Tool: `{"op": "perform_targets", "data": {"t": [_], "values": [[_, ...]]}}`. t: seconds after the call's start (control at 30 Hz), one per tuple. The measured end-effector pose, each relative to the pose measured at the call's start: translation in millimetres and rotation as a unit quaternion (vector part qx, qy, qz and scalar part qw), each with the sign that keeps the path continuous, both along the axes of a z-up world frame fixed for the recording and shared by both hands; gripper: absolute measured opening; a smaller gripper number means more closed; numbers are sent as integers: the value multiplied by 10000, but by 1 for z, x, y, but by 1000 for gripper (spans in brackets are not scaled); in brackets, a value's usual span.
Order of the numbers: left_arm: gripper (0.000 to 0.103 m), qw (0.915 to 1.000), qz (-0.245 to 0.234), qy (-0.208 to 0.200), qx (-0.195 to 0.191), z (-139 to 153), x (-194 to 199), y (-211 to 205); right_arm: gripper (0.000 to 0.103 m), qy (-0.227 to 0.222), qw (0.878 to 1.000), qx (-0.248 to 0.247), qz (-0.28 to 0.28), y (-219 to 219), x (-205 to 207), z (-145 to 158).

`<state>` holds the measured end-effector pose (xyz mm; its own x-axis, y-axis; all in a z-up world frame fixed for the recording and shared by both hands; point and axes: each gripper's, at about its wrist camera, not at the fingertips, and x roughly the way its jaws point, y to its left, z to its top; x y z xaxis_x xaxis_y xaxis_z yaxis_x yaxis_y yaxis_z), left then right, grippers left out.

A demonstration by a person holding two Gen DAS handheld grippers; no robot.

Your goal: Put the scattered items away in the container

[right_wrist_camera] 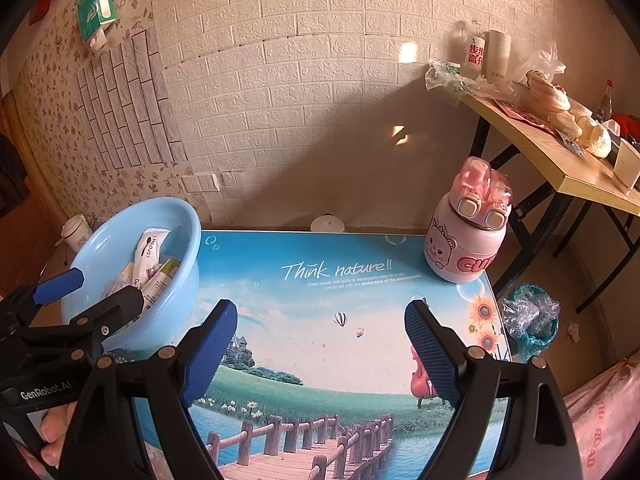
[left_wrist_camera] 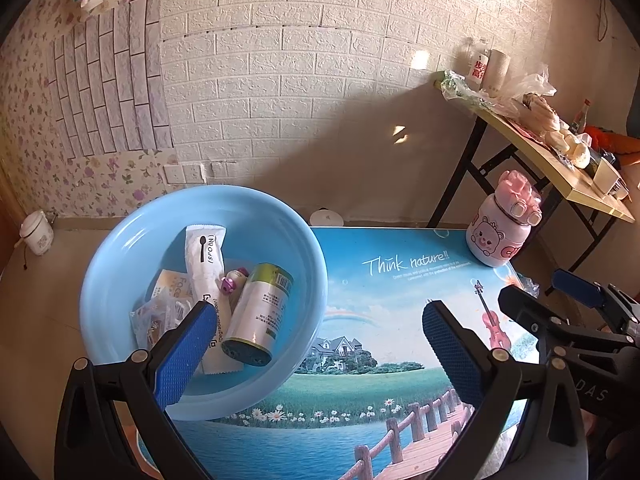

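A light blue basin (left_wrist_camera: 116,248) stands at the left end of the picture-printed table mat (left_wrist_camera: 380,312). In it lie a white spoon packet (left_wrist_camera: 204,256), a white bottle with a green cap (left_wrist_camera: 260,312), a small pink toy (left_wrist_camera: 232,280) and several sachets (left_wrist_camera: 160,312). My left gripper (left_wrist_camera: 316,340) is open; its left finger hangs over the basin's near side, its right finger over the mat. A pink cartoon bottle (right_wrist_camera: 468,236) stands upright at the mat's far right corner. My right gripper (right_wrist_camera: 322,344) is open above the mat's middle, with nothing between its fingers. The left gripper (right_wrist_camera: 96,292) shows beside the basin (right_wrist_camera: 180,216).
A folding table (right_wrist_camera: 580,172) with bags, buns and bottles stands at the right. A bin with a plastic bag (right_wrist_camera: 528,316) sits on the floor by the table's right edge. A white cup (left_wrist_camera: 36,232) is on the floor at left. A hand (right_wrist_camera: 52,432) holds the left gripper.
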<state>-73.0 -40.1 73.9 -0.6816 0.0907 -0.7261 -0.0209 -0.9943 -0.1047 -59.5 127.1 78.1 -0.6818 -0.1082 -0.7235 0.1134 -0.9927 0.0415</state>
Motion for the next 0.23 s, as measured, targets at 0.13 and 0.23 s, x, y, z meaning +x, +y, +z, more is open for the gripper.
{"op": "perform_targets", "data": {"t": [0.13, 0.23], "values": [[103, 10000, -34, 26, 5, 0, 1, 1, 87, -21, 10000, 0, -1, 0, 0, -2], [103, 10000, -34, 42, 15, 0, 2, 0, 87, -25, 10000, -2, -1, 0, 0, -2]]}}
